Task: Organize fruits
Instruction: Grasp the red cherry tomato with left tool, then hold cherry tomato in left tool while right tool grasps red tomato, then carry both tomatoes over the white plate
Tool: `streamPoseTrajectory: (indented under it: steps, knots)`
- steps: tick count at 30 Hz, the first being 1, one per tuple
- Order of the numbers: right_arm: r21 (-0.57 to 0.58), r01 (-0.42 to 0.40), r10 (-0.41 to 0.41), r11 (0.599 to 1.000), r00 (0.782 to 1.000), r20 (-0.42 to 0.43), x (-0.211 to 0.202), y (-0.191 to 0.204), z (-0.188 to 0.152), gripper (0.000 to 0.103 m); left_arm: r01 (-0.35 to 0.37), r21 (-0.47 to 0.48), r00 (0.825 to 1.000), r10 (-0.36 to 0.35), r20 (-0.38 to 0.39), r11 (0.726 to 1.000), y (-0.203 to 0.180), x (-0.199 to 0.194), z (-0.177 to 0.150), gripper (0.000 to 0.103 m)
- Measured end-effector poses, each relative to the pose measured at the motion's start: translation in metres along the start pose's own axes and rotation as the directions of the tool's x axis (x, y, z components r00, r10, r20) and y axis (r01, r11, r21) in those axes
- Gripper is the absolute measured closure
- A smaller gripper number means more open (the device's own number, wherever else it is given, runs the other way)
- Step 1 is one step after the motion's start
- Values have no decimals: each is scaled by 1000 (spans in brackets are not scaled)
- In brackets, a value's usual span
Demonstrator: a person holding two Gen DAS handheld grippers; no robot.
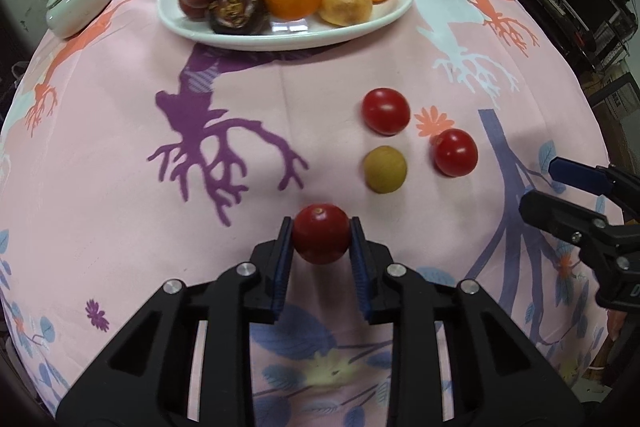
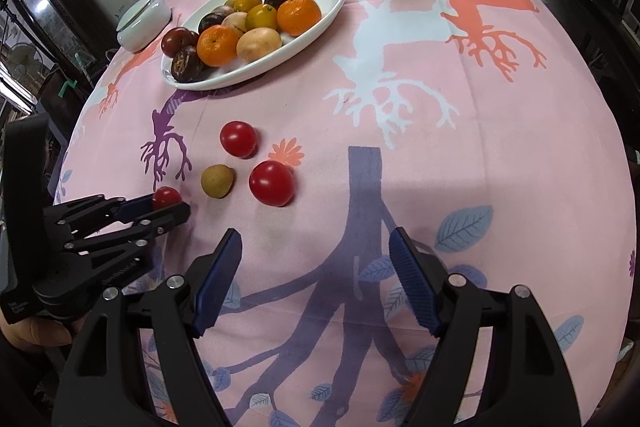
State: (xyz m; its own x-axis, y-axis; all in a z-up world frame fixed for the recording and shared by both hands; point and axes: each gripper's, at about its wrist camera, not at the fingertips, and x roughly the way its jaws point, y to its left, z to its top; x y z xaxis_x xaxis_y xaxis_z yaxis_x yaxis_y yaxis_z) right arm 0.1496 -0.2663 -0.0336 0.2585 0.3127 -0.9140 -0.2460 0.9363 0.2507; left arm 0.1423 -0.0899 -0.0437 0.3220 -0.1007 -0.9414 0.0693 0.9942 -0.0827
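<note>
I'm pinching the small round red tomato (image 1: pixel 320 239) between left gripper (image 1: pixel 320 241) pads, lower centre, lifting toward the white oval plate (image 1: pixel 384 23) upper centre | right gripper (image 2: pixel 316 279) idling, fingers spread, empty.

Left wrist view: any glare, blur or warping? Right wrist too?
Left wrist view: heavy fisheye bulge, dark corners, window glare on the plate, sharp on the tomato in the left claw. Right wrist view: same bulge, right claw casts a soft shadow on the cloth.
</note>
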Motion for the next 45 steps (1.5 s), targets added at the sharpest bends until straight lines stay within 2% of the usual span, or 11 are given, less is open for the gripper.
streamPoseTrajectory:
  steps: [9,13,18,21,25,29,31,32,34,45]
  knots:
    - [-77,1,-6,997,998,-56,31,23,8,27,-5,-46,1000,4,-17,999,18,-4,-16,75]
    - [-132,43,-49,990,998,-43,39,33,16,27,-3,-57,1000,1,-25,998,23,-4,-19,75]
    - [-126,28,-37,992,997,-69,49,31,25,27,-2,-64,1000,0,-29,998,25,-3,-20,75]
    - [-138,34,-44,990,997,-67,52,32,29,32,-1,-70,999,-2,-34,998,25,-1,-21,75]
    - [-171,74,-84,982,995,-52,53,34,31,49,-1,-76,999,-2,-37,997,26,-1,-22,75]
    - [-191,84,-95,978,994,-49,54,35,33,55,-2,-74,999,-1,-37,997,26,-1,-22,75]
    - [-204,74,-86,976,995,-50,55,38,34,69,-4,-70,999,2,-38,998,25,-1,-23,75]
    - [-212,74,-87,974,995,-53,55,39,34,71,-5,-69,999,3,-38,998,25,-1,-23,75]
    - [-227,85,-99,970,994,-51,55,44,32,73,-6,-67,999,3,-38,998,24,-2,-23,75]
    - [-161,37,-42,986,999,-27,28,29,24,73,-7,-61,1000,6,-19,998,24,-11,-19,75]
